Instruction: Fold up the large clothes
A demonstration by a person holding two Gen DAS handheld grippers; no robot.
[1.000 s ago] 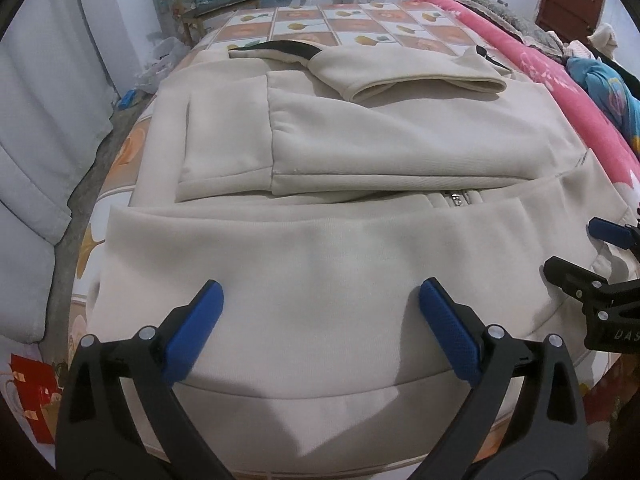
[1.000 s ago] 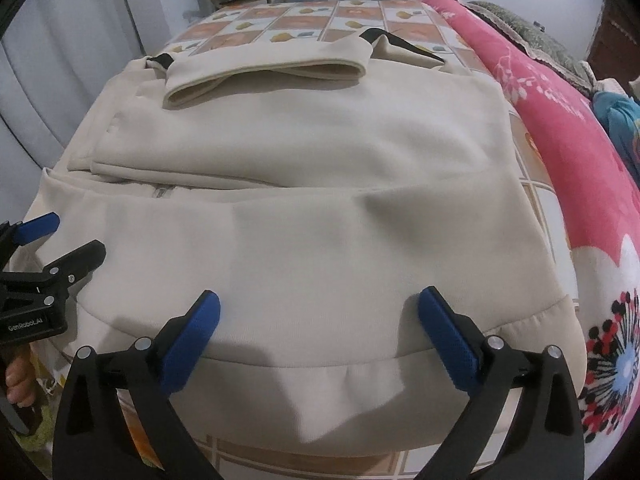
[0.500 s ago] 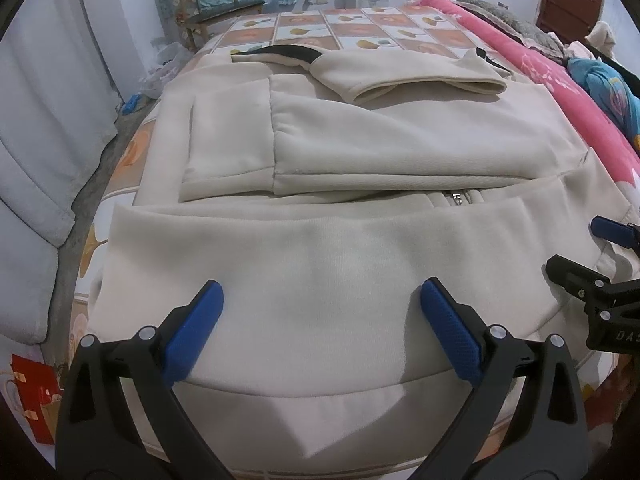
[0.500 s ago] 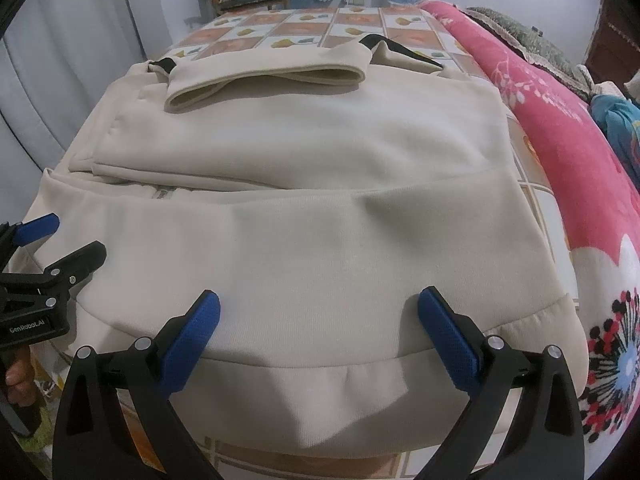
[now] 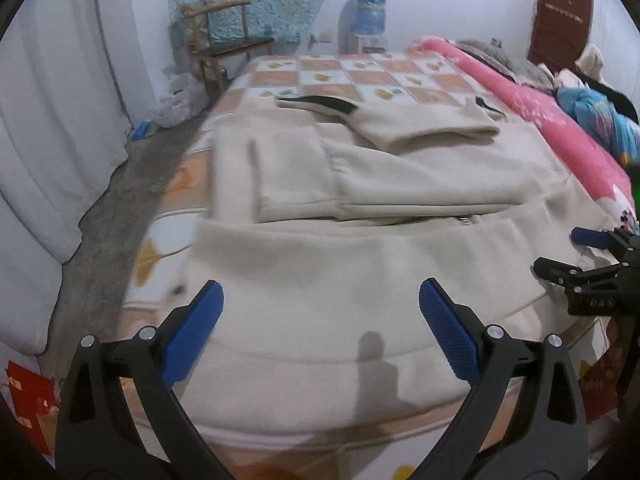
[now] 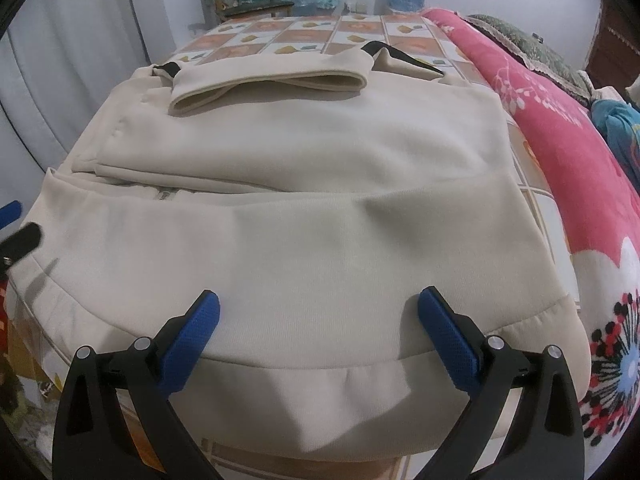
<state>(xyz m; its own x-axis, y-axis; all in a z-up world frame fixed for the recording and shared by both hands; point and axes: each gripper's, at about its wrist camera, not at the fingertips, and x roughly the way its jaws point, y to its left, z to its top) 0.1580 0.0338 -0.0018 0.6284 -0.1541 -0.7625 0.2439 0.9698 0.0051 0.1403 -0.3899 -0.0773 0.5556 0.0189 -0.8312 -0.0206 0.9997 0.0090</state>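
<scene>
A large cream zip jacket [image 5: 360, 272] lies flat on the bed, its sleeves folded across the chest and the collar rolled at the far end. The hem faces me. In the left wrist view my left gripper [image 5: 320, 312] hangs open above the hem's left half, holding nothing. The right gripper [image 5: 568, 256] shows at the right edge of that view, also open. In the right wrist view the jacket [image 6: 300, 220] fills the frame and my right gripper [image 6: 318, 312] stands open over the hem's right half. The left gripper's tips [image 6: 16, 228] peek in at the left edge.
The bed has a checked orange sheet [image 5: 360, 76]. A pink floral blanket [image 6: 560, 140] runs along the right side, with a pile of clothes [image 5: 588, 108] beyond. White curtains [image 5: 52, 120] hang on the left; a wooden chair [image 5: 224, 44] and a water dispenser [image 5: 370, 20] stand beyond the bed.
Both grippers have pulled back and tilted up from the jacket, so more of the room shows, most in the left wrist view. The jacket has not moved and both stay open.
</scene>
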